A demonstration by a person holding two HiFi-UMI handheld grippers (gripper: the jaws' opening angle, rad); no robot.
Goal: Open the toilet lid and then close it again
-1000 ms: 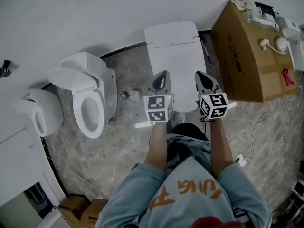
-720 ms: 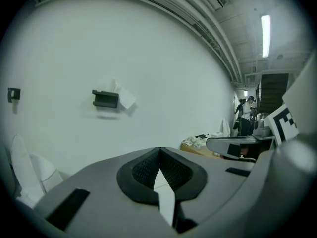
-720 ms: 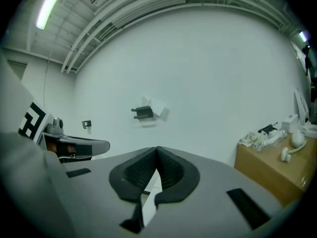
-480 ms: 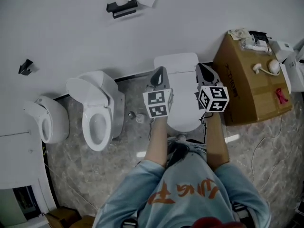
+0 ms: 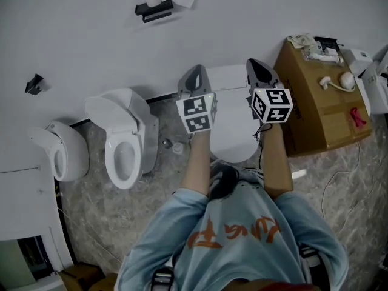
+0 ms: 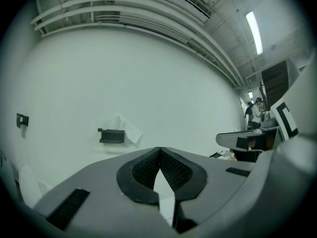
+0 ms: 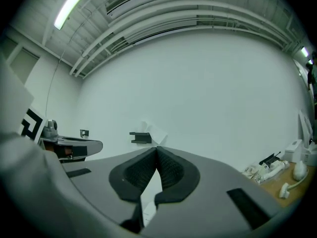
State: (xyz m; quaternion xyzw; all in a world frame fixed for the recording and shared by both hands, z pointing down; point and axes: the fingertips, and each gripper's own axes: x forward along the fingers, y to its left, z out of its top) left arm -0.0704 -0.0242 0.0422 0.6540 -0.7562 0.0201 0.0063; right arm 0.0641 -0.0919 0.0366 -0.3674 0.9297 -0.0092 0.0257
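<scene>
A: Left gripper [image 5: 193, 73] and right gripper [image 5: 255, 65], how wide?
B: Both fully closed, pads meeting, empty, touching nothing.
A: And the toilet [image 5: 233, 126]?
B: Below and between both, against the far wall, white lid down flat.
A: Visible from the gripper views?
B: No, only from the head view. There, just bare wall and a black paper holder [image 6: 111, 136], far left of centre.

Left gripper [image 5: 193, 77] and right gripper [image 5: 259, 71] hover side by side over the closed toilet lid [image 5: 232, 111], with a cardboard box [image 5: 315, 111] just right of them.
</scene>
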